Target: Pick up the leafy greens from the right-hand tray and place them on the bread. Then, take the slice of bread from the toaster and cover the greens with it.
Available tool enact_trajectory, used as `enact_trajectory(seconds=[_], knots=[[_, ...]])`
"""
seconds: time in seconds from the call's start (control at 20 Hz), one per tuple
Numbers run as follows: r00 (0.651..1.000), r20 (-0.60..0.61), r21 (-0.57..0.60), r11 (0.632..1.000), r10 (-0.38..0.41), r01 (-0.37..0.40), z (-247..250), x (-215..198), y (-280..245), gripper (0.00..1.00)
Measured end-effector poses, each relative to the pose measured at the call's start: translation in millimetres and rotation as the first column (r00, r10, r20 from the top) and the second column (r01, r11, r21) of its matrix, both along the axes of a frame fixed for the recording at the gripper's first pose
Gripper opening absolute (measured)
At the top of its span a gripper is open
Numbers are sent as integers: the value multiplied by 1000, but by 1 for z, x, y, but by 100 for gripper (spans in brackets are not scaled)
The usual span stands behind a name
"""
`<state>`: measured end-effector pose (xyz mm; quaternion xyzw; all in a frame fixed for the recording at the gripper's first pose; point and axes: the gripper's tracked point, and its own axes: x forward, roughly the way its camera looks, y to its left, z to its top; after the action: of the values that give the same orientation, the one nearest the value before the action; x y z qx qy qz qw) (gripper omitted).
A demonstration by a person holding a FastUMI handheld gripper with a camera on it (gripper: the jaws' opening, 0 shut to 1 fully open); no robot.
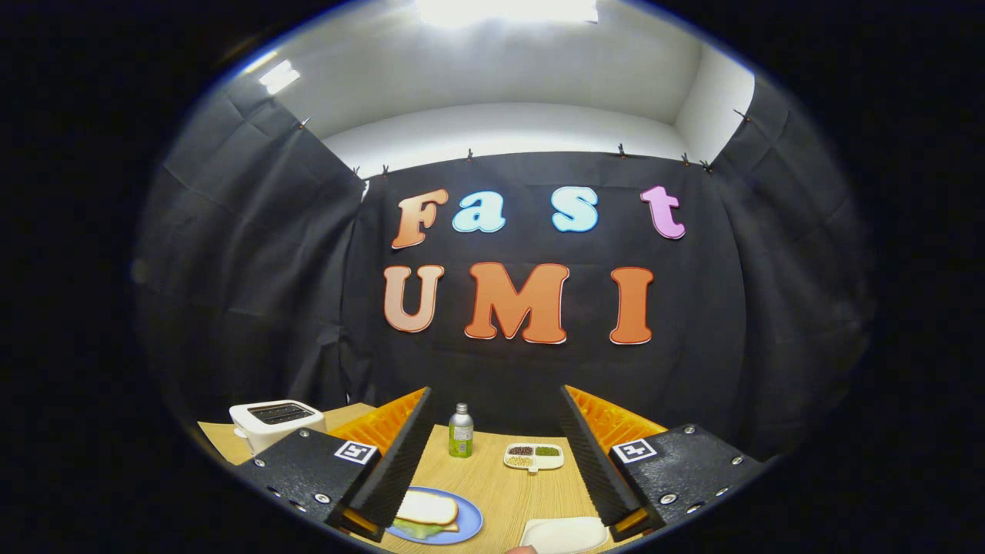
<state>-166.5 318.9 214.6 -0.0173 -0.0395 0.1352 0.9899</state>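
My gripper [496, 454] is open above the wooden table [492, 481], with nothing between its fingers. Below and partly behind the left finger lies a blue plate [465, 523]. On it sits a slice of bread [425, 508] with leafy greens [415, 529] showing under its near edge. A white toaster [271, 422] stands at the far left of the table, beyond the left finger; I cannot tell what its slots hold. A white tray [565, 533] lies near the right finger, its visible surface bare.
A small metal bottle with a green label [461, 431] stands ahead between the fingers. To its right lies a white divided dish [533, 457] with small portions of food. A fingertip of a person [525, 549] shows by the white tray.
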Motion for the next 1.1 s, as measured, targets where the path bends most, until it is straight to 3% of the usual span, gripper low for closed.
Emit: enact_trajectory(seconds=[0.45,1.1], knots=[[999,8,15,999,-31,31,0,-7,-19,96],[1000,11,60,998,-15,14,5,-11,-18,96]])
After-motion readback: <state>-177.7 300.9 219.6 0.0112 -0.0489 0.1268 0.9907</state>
